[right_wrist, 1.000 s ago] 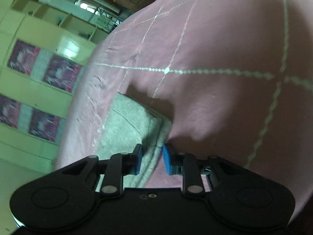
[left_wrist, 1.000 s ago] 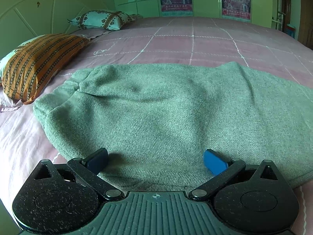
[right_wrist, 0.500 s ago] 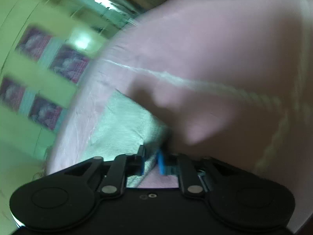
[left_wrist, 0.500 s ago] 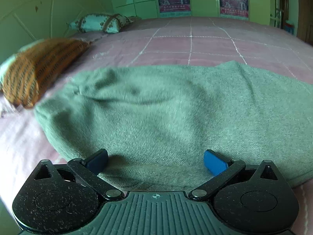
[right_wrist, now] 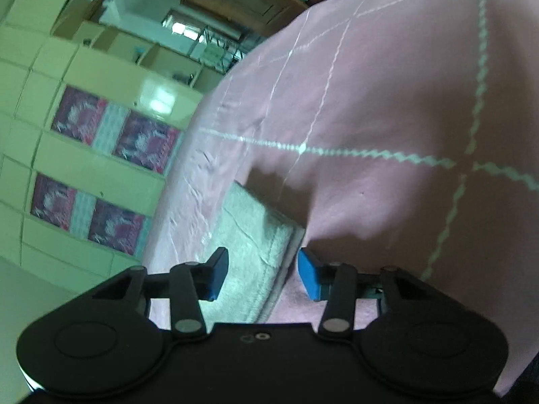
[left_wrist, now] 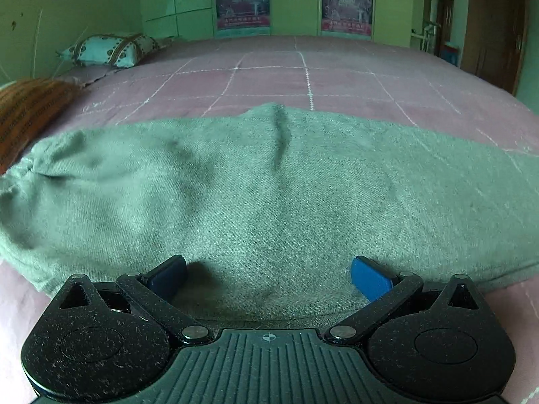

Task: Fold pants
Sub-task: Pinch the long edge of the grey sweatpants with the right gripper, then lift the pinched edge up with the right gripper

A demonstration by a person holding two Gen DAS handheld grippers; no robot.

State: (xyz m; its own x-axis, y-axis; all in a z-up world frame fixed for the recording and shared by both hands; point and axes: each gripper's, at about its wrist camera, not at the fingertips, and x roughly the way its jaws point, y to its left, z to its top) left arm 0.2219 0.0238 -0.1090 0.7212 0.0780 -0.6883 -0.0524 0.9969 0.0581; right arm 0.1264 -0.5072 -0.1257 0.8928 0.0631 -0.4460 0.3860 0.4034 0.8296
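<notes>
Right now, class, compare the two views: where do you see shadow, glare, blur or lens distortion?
Left wrist view: fisheye bows the bed and green pants; the orange pillow smears at the edge. Right wrist view: tilted, a dark shadow on the bedspread beside the pants, glare on the glossy cabinet.

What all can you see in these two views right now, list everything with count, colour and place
pants: one, grey-green, lying across the near part of the bed, one end also in the right view
bedspread: one, pink with white grid lines, under the pants
pillows: two, one striped orange at far left, one pale patterned further back
posters: two, dark red, on the green cabinets, and
door: one, brown, far right
left claw: one, black with blue pads, open over the pants' near edge
right claw: one, black with blue pads, open astride the pants' end
</notes>
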